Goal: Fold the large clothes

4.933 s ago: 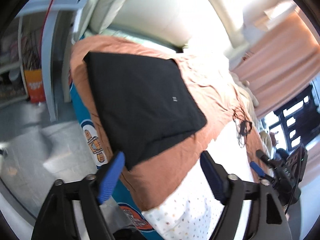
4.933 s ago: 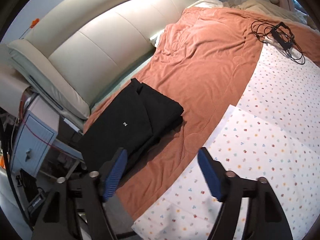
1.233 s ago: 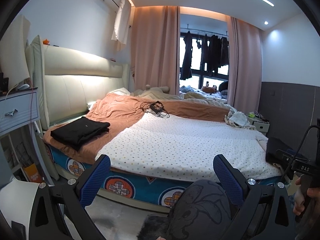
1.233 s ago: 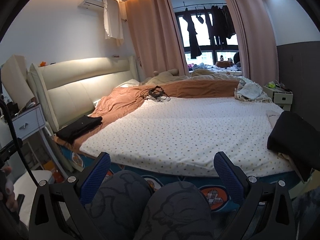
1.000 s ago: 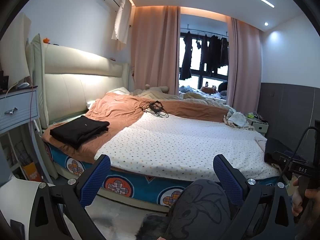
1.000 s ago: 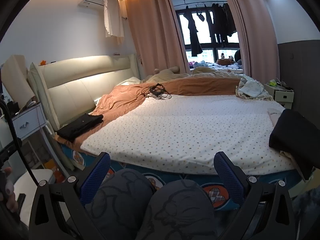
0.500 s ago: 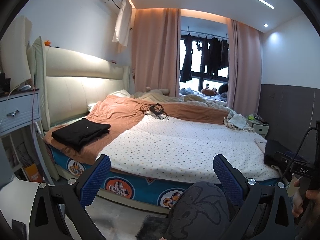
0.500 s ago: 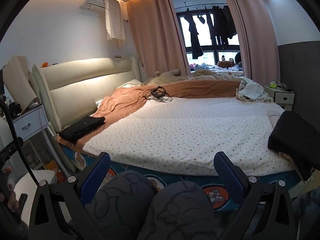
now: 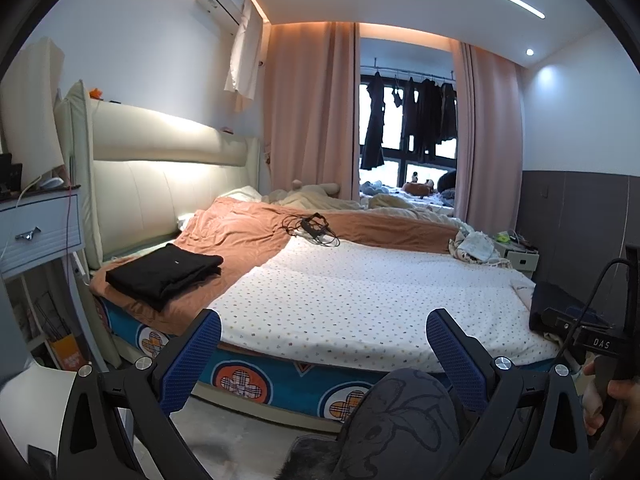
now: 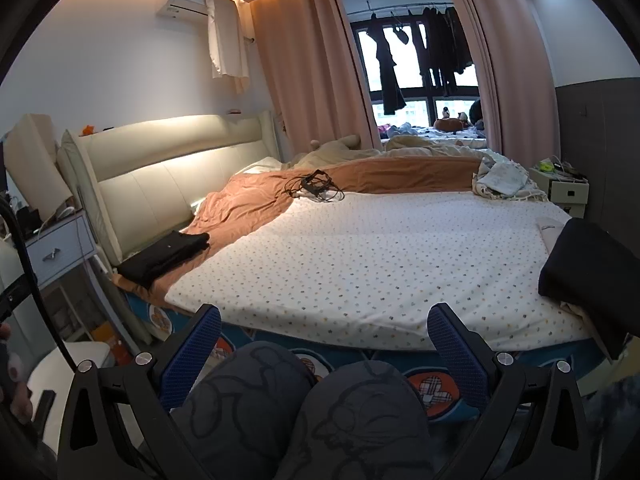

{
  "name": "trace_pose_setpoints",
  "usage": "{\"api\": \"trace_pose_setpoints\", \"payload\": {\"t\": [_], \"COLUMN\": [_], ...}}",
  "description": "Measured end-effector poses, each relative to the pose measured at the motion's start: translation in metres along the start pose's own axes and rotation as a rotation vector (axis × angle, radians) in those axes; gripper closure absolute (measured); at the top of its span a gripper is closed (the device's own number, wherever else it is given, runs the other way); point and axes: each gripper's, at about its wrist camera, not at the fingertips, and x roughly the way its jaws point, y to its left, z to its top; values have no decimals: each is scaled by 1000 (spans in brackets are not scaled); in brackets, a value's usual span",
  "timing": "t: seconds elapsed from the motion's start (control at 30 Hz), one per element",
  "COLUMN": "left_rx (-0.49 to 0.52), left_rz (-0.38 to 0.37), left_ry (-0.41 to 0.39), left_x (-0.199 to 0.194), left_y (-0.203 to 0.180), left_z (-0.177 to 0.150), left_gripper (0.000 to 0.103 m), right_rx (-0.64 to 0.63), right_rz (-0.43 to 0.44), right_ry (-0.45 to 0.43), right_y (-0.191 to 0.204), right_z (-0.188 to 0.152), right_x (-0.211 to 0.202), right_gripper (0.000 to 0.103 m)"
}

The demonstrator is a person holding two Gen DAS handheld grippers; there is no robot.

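Observation:
A folded black garment (image 9: 164,274) lies on the brown blanket at the bed's near left corner, by the headboard; it also shows in the right wrist view (image 10: 164,256). A second dark garment (image 10: 592,270) lies at the bed's right edge, also in the left wrist view (image 9: 560,308). My left gripper (image 9: 322,344) is open and empty, held low in front of the bed above the person's knee. My right gripper (image 10: 324,340) is open and empty, above both knees.
The wide bed has a dotted white sheet (image 9: 360,296) and a brown blanket (image 9: 240,236). A black cable bundle (image 9: 310,230) lies mid-bed. A nightstand (image 9: 36,232) stands at left, another (image 10: 568,188) at far right. A white stool (image 10: 64,364) stands at lower left.
Since 4.9 s ago both grippers have pulled far back from the folded black garment to a seated spot facing the bed. Over the last second the views only shift slightly.

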Motion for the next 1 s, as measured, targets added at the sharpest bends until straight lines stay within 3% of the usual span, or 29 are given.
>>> {"api": "trace_pose_setpoints", "payload": {"t": [1.0], "left_rx": [2], "left_rz": [3], "left_ry": [6], "left_x": [1], "left_y": [3], "left_z": [-3], "left_gripper": [1], "right_rx": [4], "right_rz": [5], "right_ry": [17], "right_y": [2], "right_z": [0], "right_x": [11], "right_gripper": [0]}}
